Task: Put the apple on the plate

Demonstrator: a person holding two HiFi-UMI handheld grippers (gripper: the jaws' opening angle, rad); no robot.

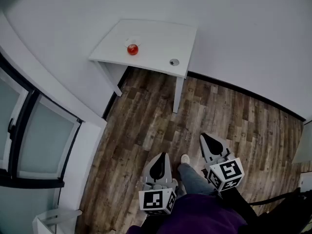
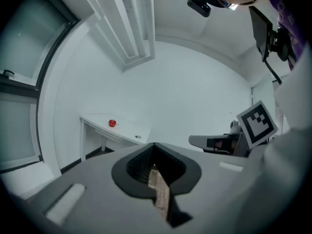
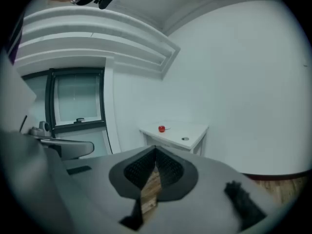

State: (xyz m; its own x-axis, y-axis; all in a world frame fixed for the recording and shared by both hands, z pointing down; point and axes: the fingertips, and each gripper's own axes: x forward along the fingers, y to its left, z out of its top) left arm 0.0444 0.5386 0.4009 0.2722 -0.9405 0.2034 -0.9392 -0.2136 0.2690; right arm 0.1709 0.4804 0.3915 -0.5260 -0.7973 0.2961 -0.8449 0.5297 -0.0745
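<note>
Apple [image 1: 132, 49] – round, stem direction unclear – on table [image 1: 161, 33]; left claw [image 2: 154, 148], right claw [image 3: 155, 151] both clenched, empty.

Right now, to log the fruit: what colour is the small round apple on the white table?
Red; the small round apple shows best in the head view.

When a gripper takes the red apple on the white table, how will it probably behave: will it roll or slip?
The apple looks round, so a push would probably roll it across the flat table. A bright spot on it suggests smooth skin, so jaws may slip unless they close across its middle.
</note>
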